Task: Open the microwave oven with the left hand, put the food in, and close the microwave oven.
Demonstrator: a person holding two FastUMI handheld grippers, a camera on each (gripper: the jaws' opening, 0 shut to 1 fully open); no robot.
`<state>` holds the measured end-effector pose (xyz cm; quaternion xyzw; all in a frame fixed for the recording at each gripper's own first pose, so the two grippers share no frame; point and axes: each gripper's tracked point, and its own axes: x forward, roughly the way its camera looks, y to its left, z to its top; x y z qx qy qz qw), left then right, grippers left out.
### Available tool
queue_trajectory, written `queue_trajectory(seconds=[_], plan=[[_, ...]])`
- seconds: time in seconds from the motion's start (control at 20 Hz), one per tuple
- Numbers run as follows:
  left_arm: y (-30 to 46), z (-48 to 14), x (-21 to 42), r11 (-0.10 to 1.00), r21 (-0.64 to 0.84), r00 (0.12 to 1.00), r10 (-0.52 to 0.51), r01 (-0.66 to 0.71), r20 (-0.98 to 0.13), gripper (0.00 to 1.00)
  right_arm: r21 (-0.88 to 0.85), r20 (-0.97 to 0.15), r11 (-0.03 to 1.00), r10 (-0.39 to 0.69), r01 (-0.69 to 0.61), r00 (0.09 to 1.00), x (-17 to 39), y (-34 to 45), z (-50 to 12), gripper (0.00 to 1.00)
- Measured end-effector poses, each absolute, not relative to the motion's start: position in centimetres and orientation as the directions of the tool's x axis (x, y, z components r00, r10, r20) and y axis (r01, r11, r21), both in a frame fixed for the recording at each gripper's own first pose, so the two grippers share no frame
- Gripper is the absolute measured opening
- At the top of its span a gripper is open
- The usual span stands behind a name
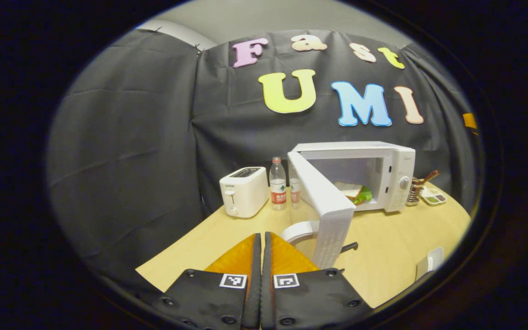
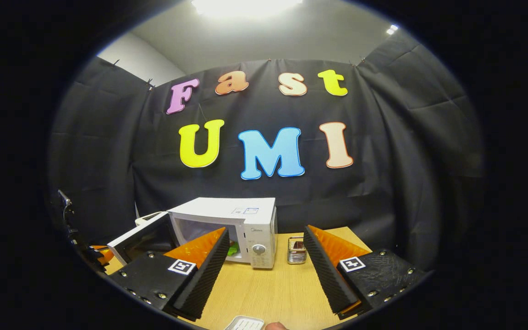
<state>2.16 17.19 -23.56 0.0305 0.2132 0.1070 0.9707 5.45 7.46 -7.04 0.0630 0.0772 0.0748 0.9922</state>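
While the microwave oven (image 1: 385,176) stood at centre right of the left gripper view with its door (image 1: 326,208) swung wide toward the camera, the sandwich (image 1: 354,191) already lay inside the cavity, so by my reckoning only the closing was left. The left gripper (image 1: 261,240), at the bottom centre of that view, had its fingers pressed together with nothing between them, just short of the door's free edge. The right gripper (image 2: 264,250), low in the right gripper view, stood spread wide and empty over the wooden table (image 2: 268,288). The door looked a stiff, light panel on a hinge; it should have swung freely under a push on its outer face near the free edge, with no pinch needed, though a hard shove might have slid the light oven on the smooth tabletop. The sandwich, soft and loosely layered, was best left alone. A white toaster (image 1: 244,191) and two water bottles (image 1: 277,189) stood left of the oven, behind the door's arc, and a metal holder (image 1: 416,190) with a small tray (image 1: 433,197) sat to its right; none seemed to block the swing.
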Motion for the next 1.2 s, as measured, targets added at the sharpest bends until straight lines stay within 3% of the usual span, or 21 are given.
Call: queue_trajectory(seconds=[0.6, 1.2], plan=[[10.1, -22.7, 5.2, 0.985, 0.126, 0.900, 0.159, -0.117, -0.405, 0.07, 0.162, -0.139, 0.972, 0.194, -0.171, 0.971, 1.9, 3.2, -7.2, 0.98], [2.6, -21.5, 12.3, 0.994, 0.045, 0.921, -0.072, 0.096, -0.382, 0.07, 0.165, -0.130, 0.984, 0.091, -0.069, 0.987, 3.9, 3.7, -6.5, 0.98]])
